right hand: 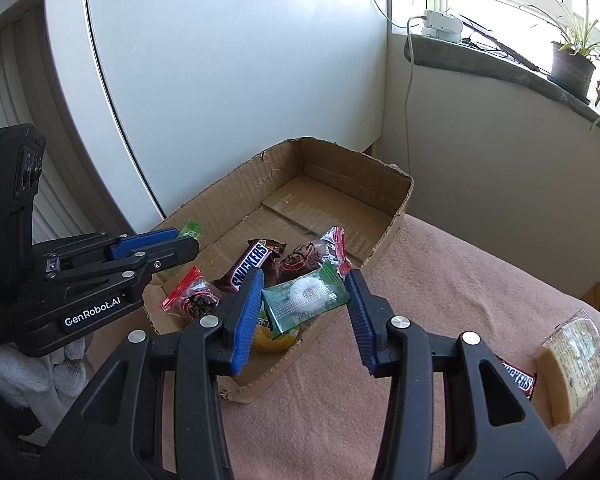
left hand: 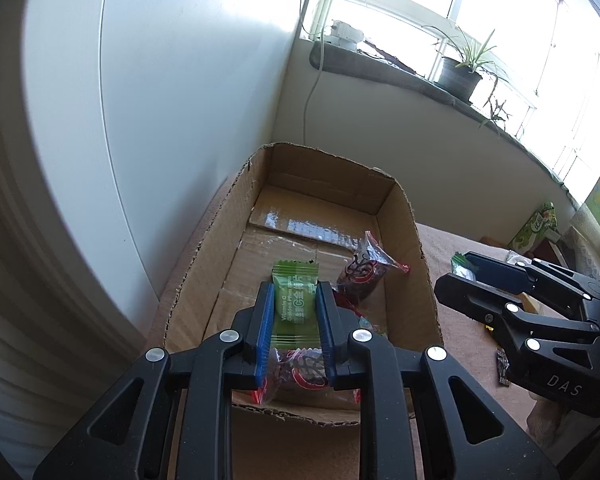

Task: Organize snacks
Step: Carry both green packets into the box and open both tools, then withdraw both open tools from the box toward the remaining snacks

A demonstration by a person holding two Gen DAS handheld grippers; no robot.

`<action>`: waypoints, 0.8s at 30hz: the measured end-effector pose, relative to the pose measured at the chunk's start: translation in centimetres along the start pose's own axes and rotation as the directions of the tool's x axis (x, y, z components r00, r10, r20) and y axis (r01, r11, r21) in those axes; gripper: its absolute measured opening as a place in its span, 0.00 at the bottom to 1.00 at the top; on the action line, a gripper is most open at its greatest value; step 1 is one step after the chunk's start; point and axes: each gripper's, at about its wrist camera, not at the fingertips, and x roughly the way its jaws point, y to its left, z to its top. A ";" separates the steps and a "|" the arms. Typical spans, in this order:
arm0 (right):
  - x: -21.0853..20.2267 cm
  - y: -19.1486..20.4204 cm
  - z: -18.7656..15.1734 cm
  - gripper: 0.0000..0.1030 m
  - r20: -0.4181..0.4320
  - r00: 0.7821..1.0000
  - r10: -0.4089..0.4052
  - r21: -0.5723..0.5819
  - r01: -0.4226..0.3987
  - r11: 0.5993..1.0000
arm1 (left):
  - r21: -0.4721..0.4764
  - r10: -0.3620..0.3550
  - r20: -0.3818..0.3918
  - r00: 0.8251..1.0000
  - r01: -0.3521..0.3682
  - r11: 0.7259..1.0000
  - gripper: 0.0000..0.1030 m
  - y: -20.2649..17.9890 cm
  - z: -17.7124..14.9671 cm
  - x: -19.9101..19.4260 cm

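An open cardboard box lies on a pink cloth. My left gripper is shut on a green plum candy packet and holds it over the box; it also shows in the right wrist view. My right gripper is shut on a teal packet with a white ring candy, above the box's near corner; it shows at the right of the left wrist view. In the box lie a Snickers bar and red-ended dark snack packets.
On the cloth to the right lie another Snickers bar and a clear-wrapped yellow cake. A white cabinet door stands behind the box. A windowsill with a potted plant is at the back right.
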 end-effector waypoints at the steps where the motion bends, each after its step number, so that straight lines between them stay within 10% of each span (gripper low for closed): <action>1: 0.3 0.1 0.1 0.43 -0.003 1.000 0.008 -0.001 -0.008 1.000 | -0.001 0.001 -0.001 1.000 -0.001 1.000 0.19 0.1 0.0 0.0; 9: 2.0 1.0 0.4 0.47 -0.021 0.999 0.030 -0.014 -0.030 0.999 | -0.011 0.013 -0.002 1.000 -0.013 1.000 0.21 0.5 0.1 0.1; 13: 2.2 1.0 0.5 0.59 -0.019 0.999 0.027 -0.013 -0.027 1.000 | -0.019 0.021 0.006 1.000 -0.021 1.000 0.42 0.6 0.0 -0.1; 24: 0.5 0.2 0.5 0.70 0.011 1.000 0.010 0.013 -0.010 1.000 | -0.023 0.027 0.024 0.999 -0.027 0.999 0.42 0.4 -0.1 -1.0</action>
